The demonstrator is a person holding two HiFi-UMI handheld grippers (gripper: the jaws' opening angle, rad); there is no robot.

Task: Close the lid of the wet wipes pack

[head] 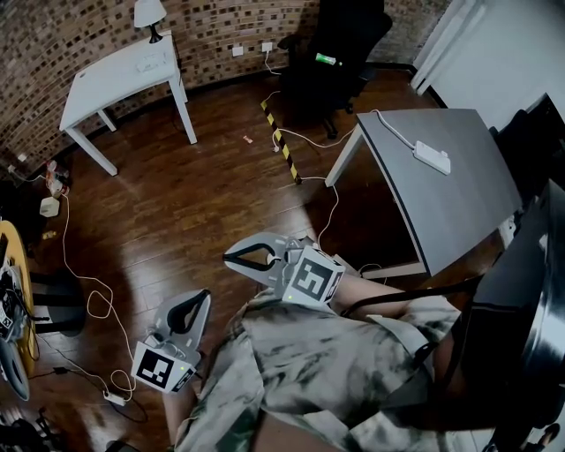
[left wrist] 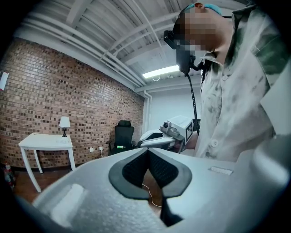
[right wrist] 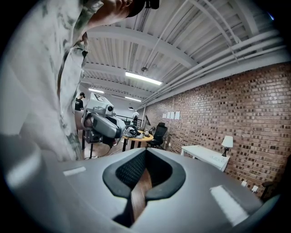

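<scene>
1. Wet wipes pack: cannot tell for sure where. Only a small pale flat thing [head: 150,62] on the white table [head: 106,84], beside the lamp [head: 150,16], too small to make out.
2. Left gripper [head: 205,296] low at the person's left over the wood floor [head: 194,203] — jaws pressed together at the tips, nothing between them [left wrist: 148,150].
3. Right gripper [head: 228,258] higher, just in front of the patterned shirt [head: 335,362] — jaws likewise closed tip to tip, empty [right wrist: 145,151].
4. Both grippers well apart from the white table.
5. To the right, a grey table [head: 441,212] with a white power strip [head: 433,157] on top.
6. Behind, a black office chair [head: 340,44] against the brick wall [head: 71,35].
</scene>
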